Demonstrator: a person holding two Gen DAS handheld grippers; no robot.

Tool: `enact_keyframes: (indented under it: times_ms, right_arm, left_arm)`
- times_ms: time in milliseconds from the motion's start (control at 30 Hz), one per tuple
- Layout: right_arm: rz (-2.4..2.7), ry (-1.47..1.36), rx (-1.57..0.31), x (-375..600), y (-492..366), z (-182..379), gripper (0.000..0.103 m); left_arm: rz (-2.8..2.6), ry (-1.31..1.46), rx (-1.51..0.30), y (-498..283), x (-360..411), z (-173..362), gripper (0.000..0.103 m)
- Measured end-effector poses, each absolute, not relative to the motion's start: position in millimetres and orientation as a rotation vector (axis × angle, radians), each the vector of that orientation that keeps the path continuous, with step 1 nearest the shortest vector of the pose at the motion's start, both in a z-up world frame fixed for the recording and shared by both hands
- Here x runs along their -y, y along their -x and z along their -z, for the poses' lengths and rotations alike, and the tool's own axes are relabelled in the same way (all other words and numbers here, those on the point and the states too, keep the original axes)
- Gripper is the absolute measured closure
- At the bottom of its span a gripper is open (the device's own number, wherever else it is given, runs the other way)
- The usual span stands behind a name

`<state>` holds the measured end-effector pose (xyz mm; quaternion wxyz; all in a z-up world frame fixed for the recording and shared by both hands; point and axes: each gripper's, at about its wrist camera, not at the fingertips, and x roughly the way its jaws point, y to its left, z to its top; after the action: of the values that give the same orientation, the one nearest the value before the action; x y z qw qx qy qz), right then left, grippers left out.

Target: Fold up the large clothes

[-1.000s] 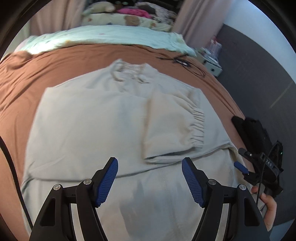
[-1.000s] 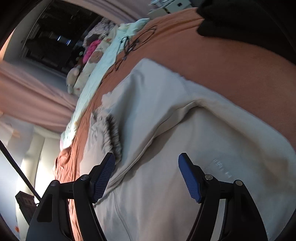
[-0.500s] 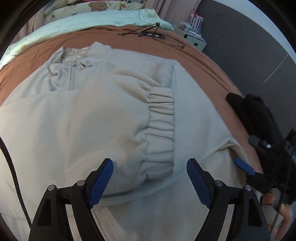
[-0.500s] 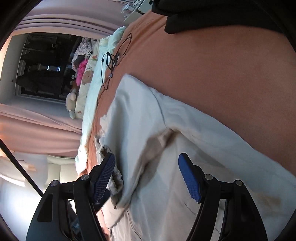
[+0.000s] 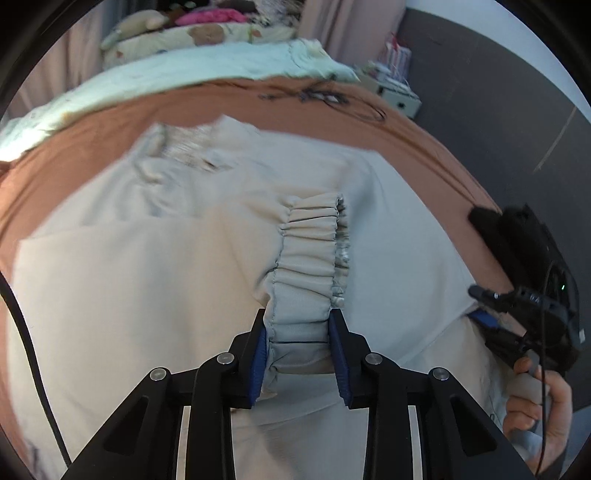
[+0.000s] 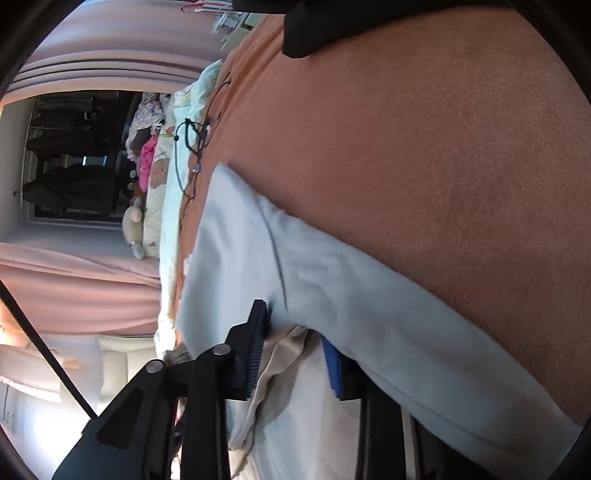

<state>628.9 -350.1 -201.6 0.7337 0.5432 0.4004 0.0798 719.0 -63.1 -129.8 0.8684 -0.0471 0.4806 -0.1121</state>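
on the brown bedspread [image 5: 424, 140], the left gripper [image 5: 297, 350] clamps the elastic cuff [image 5: 308, 254] of a pale jacket [image 5: 110, 295]; the right gripper [image 6: 291, 354] pinches its near-right side edge. lifting both evenly should keep the fold flat.

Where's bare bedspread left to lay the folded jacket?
Bare brown bedspread between the jacket collar and mint blanket; also a patch between the jacket's edge and black garment. Crowded by the cables.

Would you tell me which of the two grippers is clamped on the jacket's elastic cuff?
The left gripper: its blue pads squeeze the gathered cuff. The right gripper instead grips the jacket's plain side edge.
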Motion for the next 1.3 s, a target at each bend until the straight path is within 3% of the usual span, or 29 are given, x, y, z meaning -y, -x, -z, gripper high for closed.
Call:
enact_keyframes:
  times_ms: [200,300,333,367,433,467,700,767,800,833,867,933,1000,1033,1300]
  right_arm:
    - [-0.159,-1.170,-0.885,349,-622,190,0.078]
    - [-0.152,-1.163,-0.902,348,-621,187,0.078]
    - [-0.150,-1.163,-0.905,348,-621,186,0.078]
    - [-0.148,-1.161,-0.918,347,-621,184,0.078]
    - [-0.147,-1.155,-0.928,347,-625,181,0.078]
    - [-0.149,-1.146,-0.930,346,-625,178,0.078]
    - [-0.148,-1.134,-0.933,345,-627,175,0.078]
    - [-0.149,-1.126,-0.934,345,-629,173,0.078]
    - [-0.150,-1.127,-0.934,345,-629,173,0.078]
    - [-0.151,-1.126,-0.936,345,-629,173,0.078]
    - [-0.150,-1.124,-0.938,345,-630,174,0.078]
    - [-0.150,-1.117,-0.941,346,-631,176,0.078]
    - [-0.146,-1.118,-0.944,345,-633,178,0.078]
    - [-0.144,-1.118,-0.942,345,-634,178,0.078]
    - [-0.150,-1.087,-0.926,345,-637,179,0.078]
  left_arm:
    - [0.081,0.129,-0.998,-707,-8,108,0.069]
    - [-0.011,0.172,-1.008,-699,-47,105,0.062]
    - [-0.018,0.183,-1.006,-697,-54,105,0.053]
    - [-0.020,0.211,-1.005,-694,-65,104,0.036]
    - [-0.023,0.245,-0.994,-690,-77,104,0.014]
    - [-0.037,0.250,-0.982,-688,-82,106,0.011]
    - [-0.102,0.255,-1.134,-703,-88,169,0.011]
    - [-0.099,0.290,-1.152,-704,-92,185,0.024]
    - [-0.105,0.304,-1.165,-705,-94,193,0.034]
    - [-0.104,0.317,-1.174,-705,-95,198,0.053]
    - [-0.113,0.326,-1.189,-706,-95,204,0.060]
    - [-0.116,0.310,-1.162,-701,-95,202,0.069]
    - [-0.108,0.283,-1.129,-694,-93,192,0.072]
    - [-0.109,0.276,-1.114,-689,-93,186,0.094]
    - [-0.116,0.355,-1.137,-650,-115,185,0.095]
